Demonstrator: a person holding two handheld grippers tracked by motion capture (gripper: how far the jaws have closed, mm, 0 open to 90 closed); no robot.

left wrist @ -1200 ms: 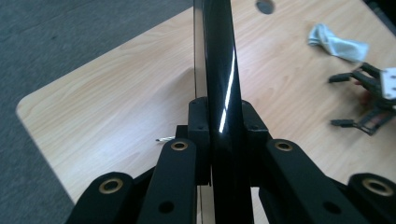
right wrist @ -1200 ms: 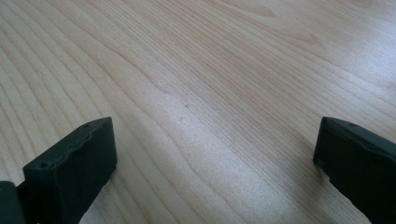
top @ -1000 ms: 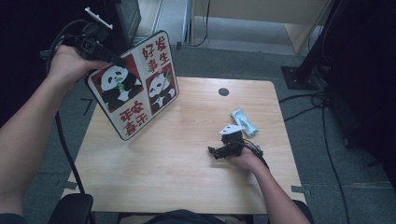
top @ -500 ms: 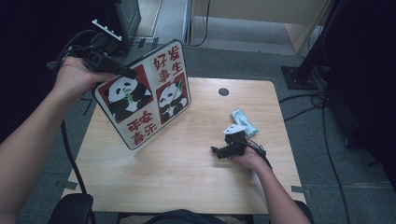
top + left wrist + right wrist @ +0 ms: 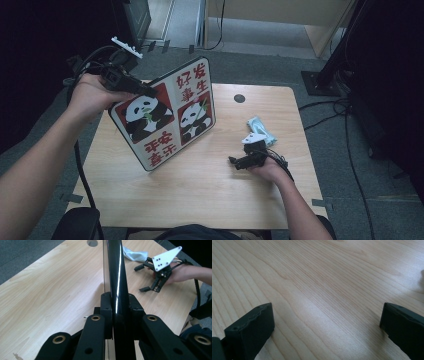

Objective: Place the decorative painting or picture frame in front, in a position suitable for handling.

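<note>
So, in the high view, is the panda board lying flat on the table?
No, the panda board stands tilted on its lower edge on the table, with the left gripper clamped on its upper left edge.

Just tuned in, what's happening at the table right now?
The person's left gripper is clamped on the upper edge of a panda board and holds it tilted above the left part of the wooden table. The right gripper rests on the table farther right, jaws open with nothing between them. A small light blue packet lies just behind it, untouched.
</note>
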